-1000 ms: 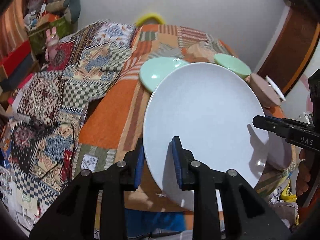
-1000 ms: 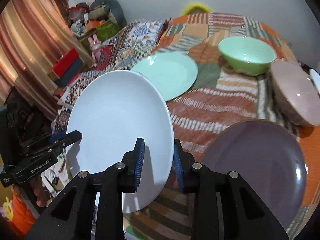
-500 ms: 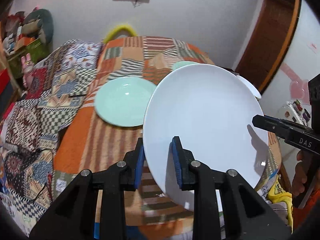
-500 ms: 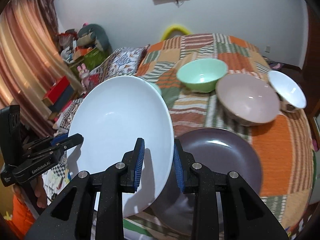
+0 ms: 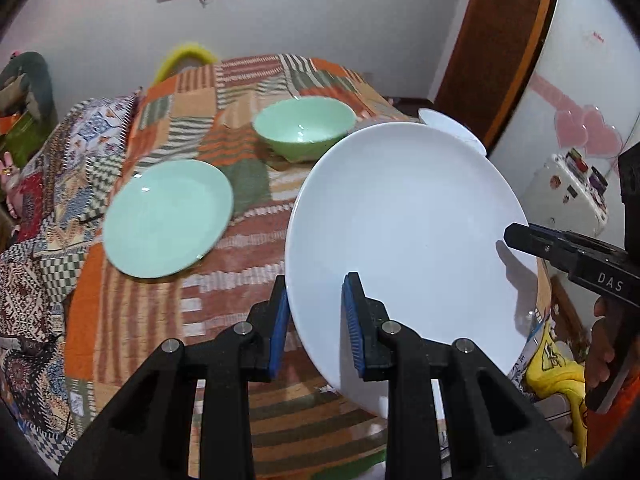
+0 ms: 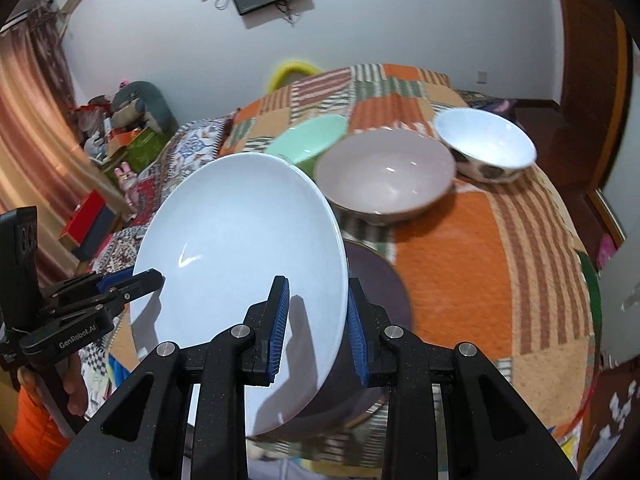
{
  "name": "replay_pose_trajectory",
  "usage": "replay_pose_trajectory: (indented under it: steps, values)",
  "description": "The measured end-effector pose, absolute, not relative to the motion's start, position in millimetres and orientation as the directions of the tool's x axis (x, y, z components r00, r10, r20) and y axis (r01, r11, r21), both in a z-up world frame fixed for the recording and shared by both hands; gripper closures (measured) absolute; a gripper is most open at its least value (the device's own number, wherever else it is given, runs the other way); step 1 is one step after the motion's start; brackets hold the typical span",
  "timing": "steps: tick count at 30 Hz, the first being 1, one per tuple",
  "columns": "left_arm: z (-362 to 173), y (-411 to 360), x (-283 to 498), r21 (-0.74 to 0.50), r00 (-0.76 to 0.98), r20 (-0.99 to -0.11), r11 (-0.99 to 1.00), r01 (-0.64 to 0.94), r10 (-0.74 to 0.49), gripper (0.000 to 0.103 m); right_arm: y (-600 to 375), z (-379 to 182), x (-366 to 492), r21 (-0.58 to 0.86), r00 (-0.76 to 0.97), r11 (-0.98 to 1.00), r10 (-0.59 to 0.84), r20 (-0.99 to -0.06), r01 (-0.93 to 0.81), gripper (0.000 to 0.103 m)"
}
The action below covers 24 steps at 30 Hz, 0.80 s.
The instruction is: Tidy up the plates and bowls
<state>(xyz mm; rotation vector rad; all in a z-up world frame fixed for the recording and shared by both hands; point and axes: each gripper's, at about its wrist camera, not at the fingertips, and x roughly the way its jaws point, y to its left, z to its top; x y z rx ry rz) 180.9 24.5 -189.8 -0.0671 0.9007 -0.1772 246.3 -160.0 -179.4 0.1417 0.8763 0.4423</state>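
Gripping the white plate (image 5: 404,224) at its nine o'clock rim, the left tongs (image 5: 314,316) are clamped; the right tongs (image 6: 316,320) clamp its three o'clock rim. The plate is held tilted above the patchwork bed (image 6: 500,240), over a dark plate (image 6: 380,292). Bowls stand at twelve o'clock.

A large round white ceramic plate (image 5: 404,216) is tilted above the quilt's near edge, over a dark purple plate (image 6: 380,284). A mint plate (image 5: 168,218) lies left; mint (image 5: 304,130), pinkish-grey (image 6: 386,172) and white (image 6: 484,146) bowls sit farther back
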Motion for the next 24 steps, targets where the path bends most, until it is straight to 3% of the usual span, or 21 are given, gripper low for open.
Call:
replay_pose_trajectory:
  steps: [24]
  values:
    - [-238, 1, 212, -0.15, 0.495, -0.847, 0.98, 0.13, -0.195, 0.075, -176, -217, 254, 0.257, 0.523, 0.938, 0.343, -0.781, -0.232, 0.077]
